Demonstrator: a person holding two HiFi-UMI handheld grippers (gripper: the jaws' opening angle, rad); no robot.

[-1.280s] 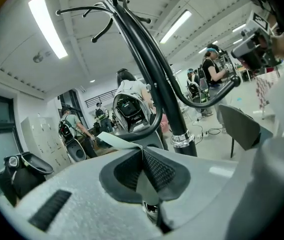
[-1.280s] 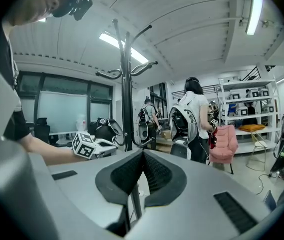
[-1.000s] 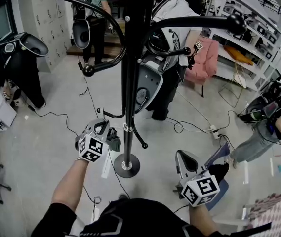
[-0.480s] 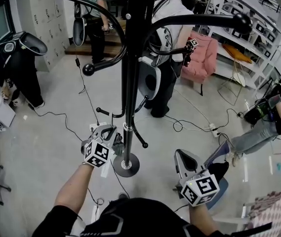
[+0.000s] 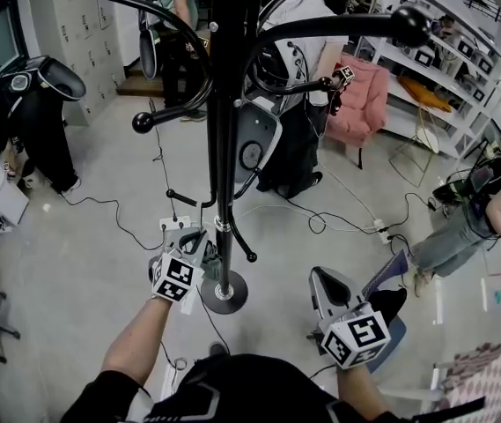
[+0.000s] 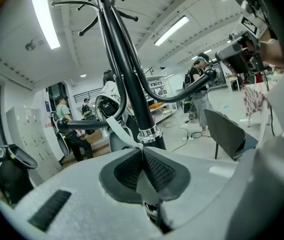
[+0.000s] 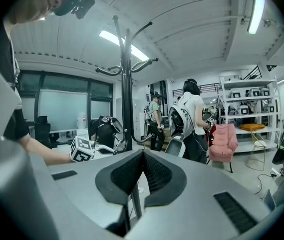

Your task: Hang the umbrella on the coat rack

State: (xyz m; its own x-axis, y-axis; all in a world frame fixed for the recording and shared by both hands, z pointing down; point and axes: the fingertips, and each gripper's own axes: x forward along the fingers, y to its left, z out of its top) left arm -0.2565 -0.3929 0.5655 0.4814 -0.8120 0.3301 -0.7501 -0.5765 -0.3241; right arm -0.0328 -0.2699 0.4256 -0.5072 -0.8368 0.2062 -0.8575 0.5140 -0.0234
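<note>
Left gripper view showed your left gripper point(image 6: 142, 153) with its jaws pinched together on a pale strap point(image 6: 119, 128), right in front of the rack point(image 6: 132, 91) pole. In the head view, the umbrella point(image 5: 208, 257) was a dark bundle just right of that gripper, beside the pole and above the base point(image 5: 224, 294). Your right gripper point(image 7: 142, 156) stayed near right, well apart from the rack, jaws closed on nothing.
</note>
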